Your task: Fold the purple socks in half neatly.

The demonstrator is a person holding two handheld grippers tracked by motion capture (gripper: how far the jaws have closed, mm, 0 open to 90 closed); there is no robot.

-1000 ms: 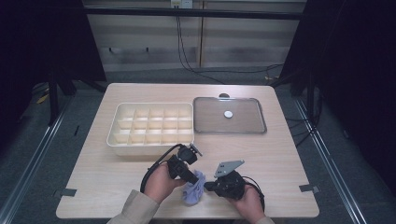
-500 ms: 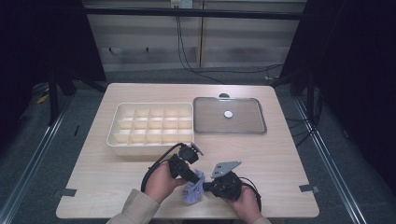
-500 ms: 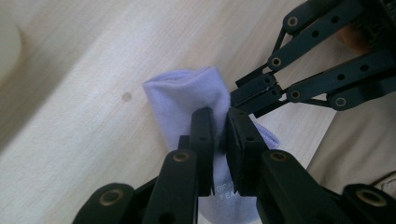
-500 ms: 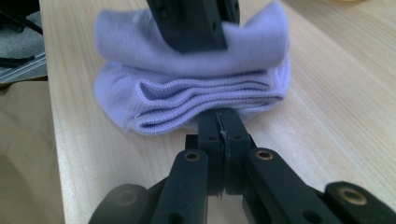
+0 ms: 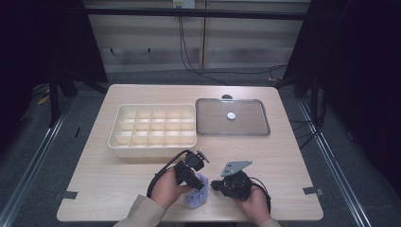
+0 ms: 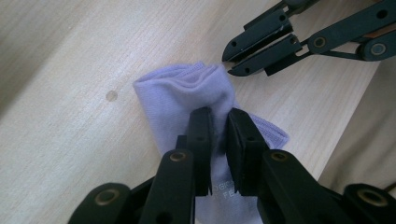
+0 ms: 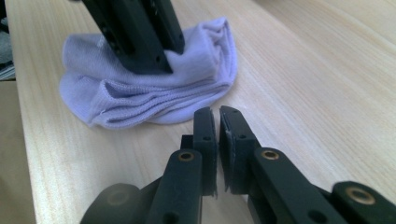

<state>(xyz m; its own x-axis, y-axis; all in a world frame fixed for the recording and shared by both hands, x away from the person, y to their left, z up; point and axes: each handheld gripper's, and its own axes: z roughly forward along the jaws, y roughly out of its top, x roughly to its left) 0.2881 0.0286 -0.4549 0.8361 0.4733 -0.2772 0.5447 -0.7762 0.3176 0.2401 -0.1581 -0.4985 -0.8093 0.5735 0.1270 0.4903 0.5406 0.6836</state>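
1. A folded pale lilac knitted sock (image 5: 197, 195) is seen lying on the light wooden table (image 5: 293, 161), lower centre of the high view, near the front edge.
2. The left gripper (image 6: 219, 122) is clamped on the sock: in the left gripper view a fold of the fabric is pinched between the two black jaws, centre of the frame. Faint printed lettering is seen on the sock just below the pinch; it cannot be read.
3. In the high view the left gripper (image 5: 190, 174) is placed on the sock's upper left edge, held by the person's left hand (image 5: 165, 188).
4. The right gripper (image 7: 218, 122) is seen with its jaws nearly together, a thin slit left between them and nothing in it. They have just been opening slightly. The tips are set just beside the sock's folded edge, apart from it, lower centre of the right gripper view.
5. In the left gripper view the right gripper (image 6: 229, 60) is seen at upper right, tips close to the sock's rounded end.
6. A cream plastic compartment box (image 5: 153, 127) is placed at mid-left of the high view; beside it, at right, a clear grey flat lid (image 5: 231, 117) bearing a small white round spot (image 5: 231, 115). Both are well apart from the sock.
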